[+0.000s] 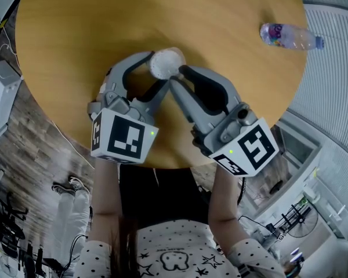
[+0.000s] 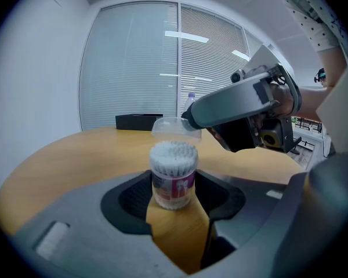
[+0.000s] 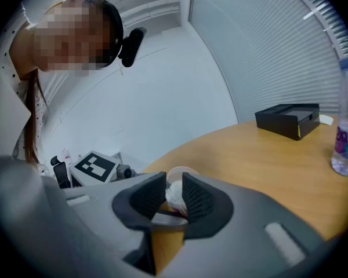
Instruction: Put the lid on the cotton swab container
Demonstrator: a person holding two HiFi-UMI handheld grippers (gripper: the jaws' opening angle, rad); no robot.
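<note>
Over container point(image 2: 173, 184) rim: lid point(image 2: 175, 128) in r. claw point(image 3: 174, 192)

Container point(image 2: 173, 167) stands on the table point(image 1: 64, 51) close to the near edge, about mid-width, between the jaws of the left gripper point(image 2: 175, 190), which reaches in from the left. Lid point(image 2: 175, 128) sits directly over the container's top, between the jaws of the right gripper point(image 3: 174, 197), which reaches in from the right; can't tell if lid and container touch. Bottle point(image 1: 290, 36) upright near the table's far right edge, well apart. Box point(image 3: 288, 120) at the far edge, left of the bottle.
</note>
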